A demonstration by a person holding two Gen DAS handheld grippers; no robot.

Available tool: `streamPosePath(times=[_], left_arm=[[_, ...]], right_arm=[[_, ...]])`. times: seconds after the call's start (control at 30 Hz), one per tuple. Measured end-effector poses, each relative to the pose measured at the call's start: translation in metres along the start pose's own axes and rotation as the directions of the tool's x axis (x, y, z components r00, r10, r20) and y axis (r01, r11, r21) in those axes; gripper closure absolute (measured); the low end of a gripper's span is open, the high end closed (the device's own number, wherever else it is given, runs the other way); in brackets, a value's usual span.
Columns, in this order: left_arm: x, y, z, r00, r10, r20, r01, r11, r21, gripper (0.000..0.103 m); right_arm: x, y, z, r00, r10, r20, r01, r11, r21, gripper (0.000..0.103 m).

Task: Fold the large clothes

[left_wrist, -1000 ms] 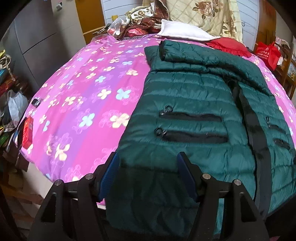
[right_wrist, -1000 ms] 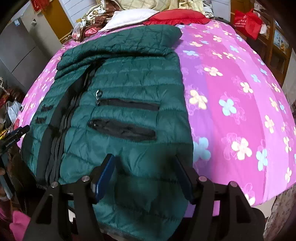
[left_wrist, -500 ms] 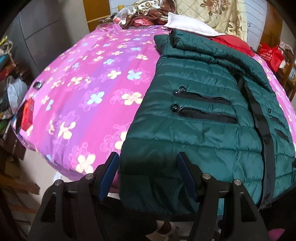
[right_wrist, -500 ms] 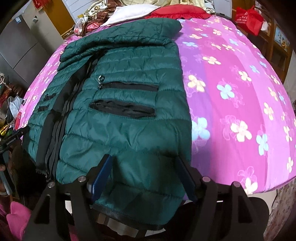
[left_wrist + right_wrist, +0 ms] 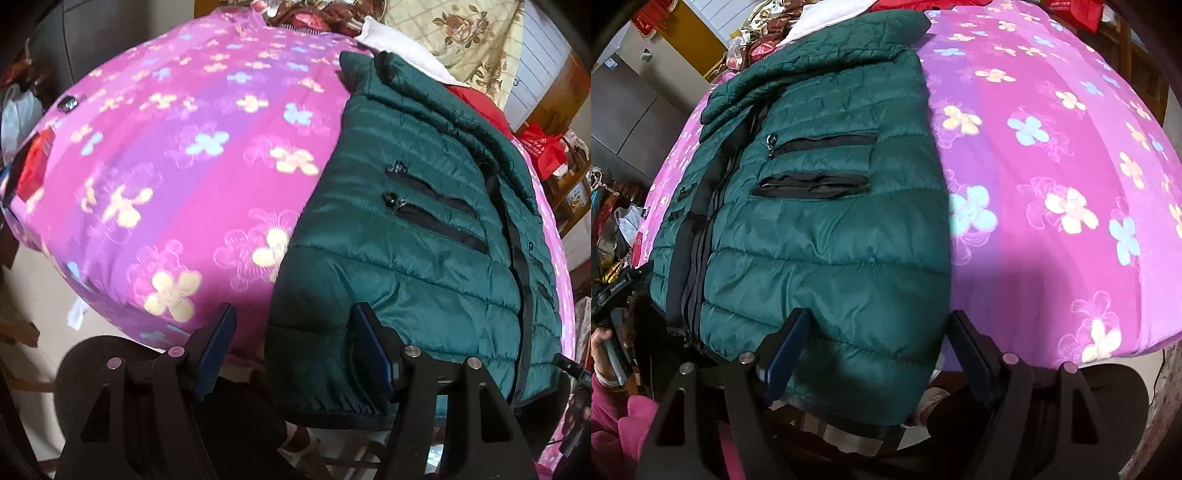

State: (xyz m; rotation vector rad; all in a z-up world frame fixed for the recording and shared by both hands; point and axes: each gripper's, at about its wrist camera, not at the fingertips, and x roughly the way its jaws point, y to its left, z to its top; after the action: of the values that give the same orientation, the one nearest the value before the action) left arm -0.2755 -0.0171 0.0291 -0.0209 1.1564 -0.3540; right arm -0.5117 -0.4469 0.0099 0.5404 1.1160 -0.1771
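A dark green puffer jacket lies front up on the pink flowered bedspread, collar toward the pillows and hem hanging over the near edge. My left gripper is open over the hem's left corner; the cloth fills the right half of the gap and lies against the right pad. In the right wrist view, the jacket has its right hem corner between the fingers of my right gripper. Those jaws are opening and the pads are not pressing the cloth.
A white pillow, a red cushion and a flowered blanket sit at the bed's head. A red bag stands at the right. A red box is at the left edge. A hand holds the other gripper.
Both grippers have sunk toward the near edge of the bed and the hem. The left one slid left to the hem's corner and rolled. The right jaws stand wider.
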Motion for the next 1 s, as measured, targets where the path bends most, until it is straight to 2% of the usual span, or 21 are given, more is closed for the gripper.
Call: streamPosePath(times=[0.07, 0.17, 0.33, 0.47, 0.6, 0.73, 0.8, 0.87, 1.0], left_arm=[[0.003, -0.001, 0.000, 1.000, -0.003, -0.008, 0.003, 1.000, 0.000, 0.055], [0.005, -0.005, 0.000, 1.000, -0.005, -0.009, 0.005, 1.000, 0.011, 0.054], [0.009, -0.011, -0.001, 1.000, 0.019, 0.010, -0.020, 0.998, 0.056, 0.046], [0.010, -0.010, 0.003, 1.000, 0.013, -0.007, -0.012, 0.998, 0.056, 0.046], [0.009, -0.008, 0.003, 0.999, -0.022, -0.028, 0.023, 0.999, 0.048, 0.046], [0.010, -0.012, 0.002, 1.000, -0.005, -0.025, 0.007, 0.999, 0.052, 0.046], [0.010, -0.013, 0.002, 1.000, -0.004, -0.027, 0.006, 0.999, 0.052, 0.046], [0.010, -0.015, 0.002, 0.999, -0.007, -0.032, 0.009, 0.998, 0.056, 0.046], [0.010, -0.017, 0.002, 0.999, -0.007, -0.037, 0.009, 0.998, 0.062, 0.048]], right_arm=[[0.001, 0.003, 0.000, 1.000, 0.023, -0.007, -0.023, 1.000, -0.014, 0.022], [0.002, 0.008, 0.000, 1.000, 0.016, -0.013, -0.016, 0.999, -0.041, 0.020], [0.003, 0.010, -0.002, 0.999, 0.039, -0.016, -0.040, 0.996, -0.077, 0.015], [0.004, 0.013, -0.001, 0.999, 0.045, -0.021, -0.047, 0.994, -0.096, 0.015], [0.004, 0.018, -0.002, 0.994, 0.108, -0.029, -0.111, 0.985, -0.131, 0.015], [0.007, 0.017, -0.001, 0.992, 0.124, -0.032, -0.128, 0.983, -0.134, 0.015], [0.007, 0.017, -0.001, 0.991, 0.128, -0.025, -0.130, 0.982, -0.139, 0.019], [0.006, 0.019, -0.001, 0.994, 0.112, -0.010, -0.112, 0.981, -0.155, 0.035], [0.006, 0.015, 0.001, 0.992, 0.126, 0.010, -0.123, 0.982, -0.140, 0.051]])
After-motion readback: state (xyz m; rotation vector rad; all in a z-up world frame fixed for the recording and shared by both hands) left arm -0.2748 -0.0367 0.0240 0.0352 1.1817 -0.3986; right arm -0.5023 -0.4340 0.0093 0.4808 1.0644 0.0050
